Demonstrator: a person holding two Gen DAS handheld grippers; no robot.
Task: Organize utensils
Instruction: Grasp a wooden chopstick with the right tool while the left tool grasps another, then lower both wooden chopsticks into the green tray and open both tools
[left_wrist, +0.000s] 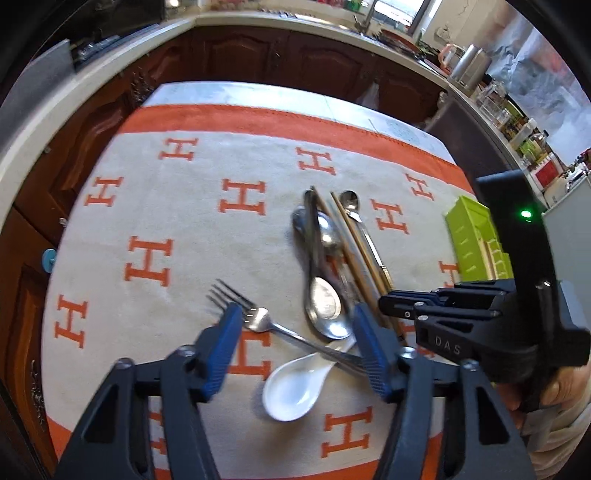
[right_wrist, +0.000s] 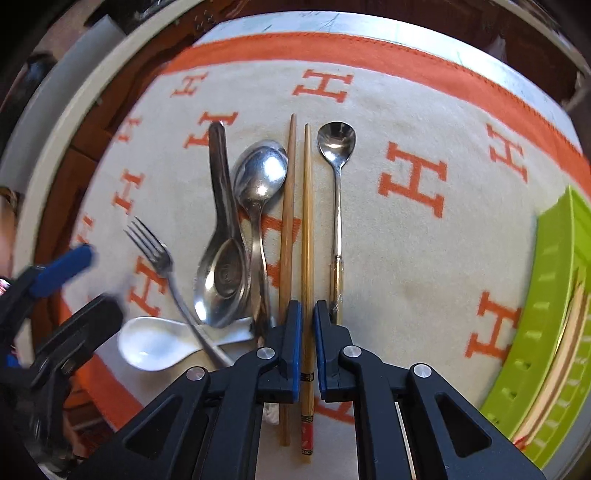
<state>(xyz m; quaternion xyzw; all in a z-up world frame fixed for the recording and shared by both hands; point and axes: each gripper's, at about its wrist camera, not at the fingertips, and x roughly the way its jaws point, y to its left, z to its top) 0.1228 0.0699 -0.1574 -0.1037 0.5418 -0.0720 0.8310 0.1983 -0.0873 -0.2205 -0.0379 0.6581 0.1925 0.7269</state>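
Observation:
Utensils lie together on an orange-and-cream cloth (right_wrist: 369, 229). My right gripper (right_wrist: 307, 314) points down and is shut on the pale chopstick (right_wrist: 307, 221) near its red end. A darker chopstick (right_wrist: 287, 206) lies just left of it. My left gripper (left_wrist: 295, 314) is open over the fork (left_wrist: 258, 321), the metal soup spoon (left_wrist: 325, 302) and the white ceramic spoon (left_wrist: 295, 387), pressing on none of them. The fork's handle crosses the white spoon. A tablespoon (right_wrist: 262, 173) and a long-handled teaspoon (right_wrist: 336, 138) lie beside the chopsticks.
A lime-green organiser tray (right_wrist: 554, 295) stands at the right edge of the cloth, also seen as the green tray (left_wrist: 469, 240). Dark wooden cabinets (left_wrist: 258, 55) and a pale counter ring the table. A hand (left_wrist: 561, 387) holds the right gripper.

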